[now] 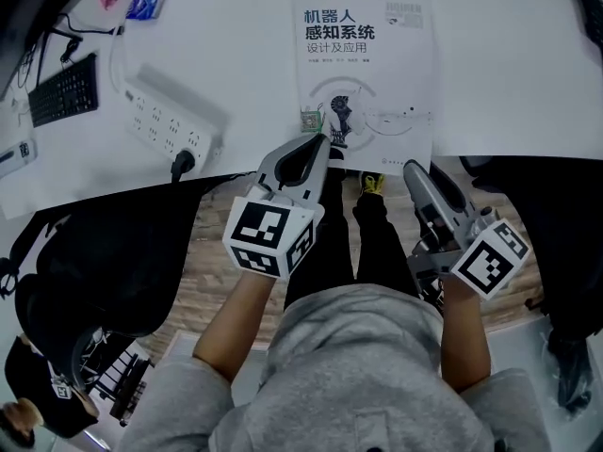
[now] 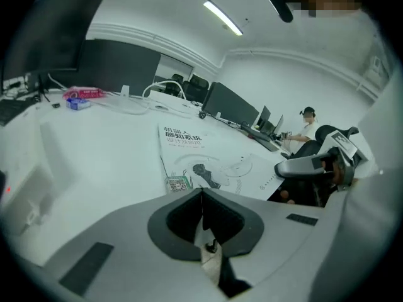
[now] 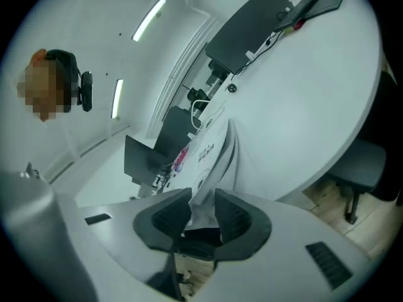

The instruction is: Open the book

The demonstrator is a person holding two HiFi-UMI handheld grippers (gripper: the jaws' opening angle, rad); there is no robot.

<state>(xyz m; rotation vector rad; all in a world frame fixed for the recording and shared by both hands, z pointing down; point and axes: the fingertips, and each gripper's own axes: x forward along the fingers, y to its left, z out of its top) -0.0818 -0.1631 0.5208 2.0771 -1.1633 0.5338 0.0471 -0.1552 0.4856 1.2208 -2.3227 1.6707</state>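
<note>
A white book (image 1: 367,64) with a printed cover lies shut near the front edge of the white desk (image 1: 245,55). My left gripper (image 1: 320,142) rests at the book's near left corner, its jaws shut with nothing between them (image 2: 201,194). The cover (image 2: 201,156) spreads out just beyond its tip. My right gripper (image 1: 413,168) is at the book's near right corner by the desk edge. In the right gripper view its jaws (image 3: 203,197) are shut on that corner of the book (image 3: 211,150), with the page edges running up from between the pads.
A white power strip (image 1: 170,125) with a black plug lies left of the book, and a black keyboard (image 1: 64,90) lies farther left. Dark chairs stand under the desk edge. Monitors (image 2: 230,102) and a seated person (image 2: 308,124) are beyond.
</note>
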